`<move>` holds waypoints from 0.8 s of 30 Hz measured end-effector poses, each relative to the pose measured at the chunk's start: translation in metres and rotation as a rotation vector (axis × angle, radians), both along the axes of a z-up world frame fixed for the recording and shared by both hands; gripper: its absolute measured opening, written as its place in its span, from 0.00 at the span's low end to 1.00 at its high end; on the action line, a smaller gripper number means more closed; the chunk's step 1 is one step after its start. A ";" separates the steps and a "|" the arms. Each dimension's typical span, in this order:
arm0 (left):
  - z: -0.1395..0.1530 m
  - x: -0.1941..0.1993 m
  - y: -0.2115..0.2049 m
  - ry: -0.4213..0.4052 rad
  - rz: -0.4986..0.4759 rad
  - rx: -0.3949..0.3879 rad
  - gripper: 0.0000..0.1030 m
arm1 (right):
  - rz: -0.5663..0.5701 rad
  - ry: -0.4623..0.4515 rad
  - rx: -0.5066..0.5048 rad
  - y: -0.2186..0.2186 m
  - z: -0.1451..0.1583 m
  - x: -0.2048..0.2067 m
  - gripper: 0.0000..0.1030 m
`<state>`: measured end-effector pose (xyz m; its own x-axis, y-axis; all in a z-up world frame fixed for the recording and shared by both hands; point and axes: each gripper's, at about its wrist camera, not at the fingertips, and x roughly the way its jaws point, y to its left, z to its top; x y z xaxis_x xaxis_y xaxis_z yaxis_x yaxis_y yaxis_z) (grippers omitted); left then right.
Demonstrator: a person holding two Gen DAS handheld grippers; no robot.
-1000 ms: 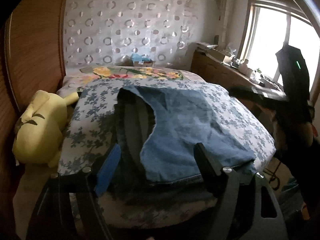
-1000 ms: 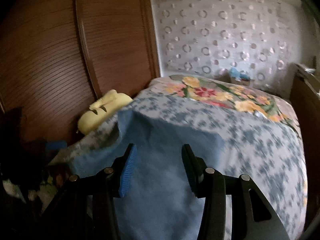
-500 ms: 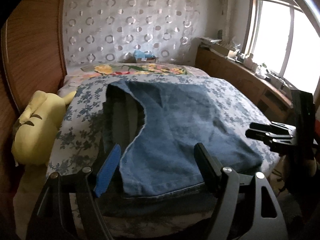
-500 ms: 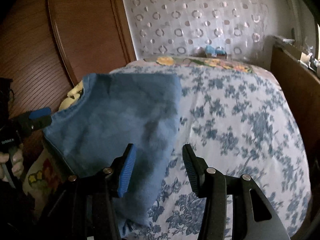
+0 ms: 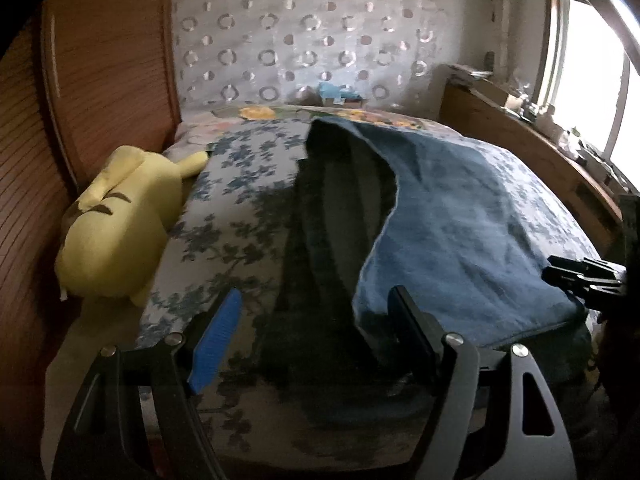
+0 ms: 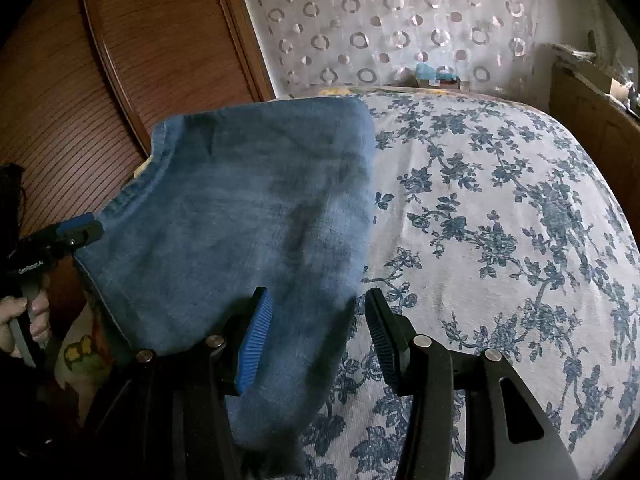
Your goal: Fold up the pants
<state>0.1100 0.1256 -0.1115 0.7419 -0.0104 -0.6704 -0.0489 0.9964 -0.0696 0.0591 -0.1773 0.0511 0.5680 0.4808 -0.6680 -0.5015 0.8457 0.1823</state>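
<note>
Blue denim pants (image 5: 460, 232) lie folded over on the bed's white, blue-flowered bedspread (image 6: 500, 208), their dark underside and near hem lost in shadow. The left hand-held gripper (image 5: 312, 336) hangs with jaws wide over the shadowed edge, gripping nothing. The right hand-held gripper (image 6: 316, 340) stands half open above the denim's edge, pads clear, beside a yellow plush toy (image 5: 120, 224).
</note>
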 end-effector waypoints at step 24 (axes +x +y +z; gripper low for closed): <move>0.046 -0.009 -0.049 -0.095 -0.134 -0.019 0.74 | 0.045 -0.030 0.041 0.013 -0.001 0.030 0.06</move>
<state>0.1008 0.0765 -0.0654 0.7929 -0.1255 -0.5963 0.0923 0.9920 -0.0861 0.0888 -0.1638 0.0502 0.5648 0.5329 -0.6301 -0.5446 0.8144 0.2005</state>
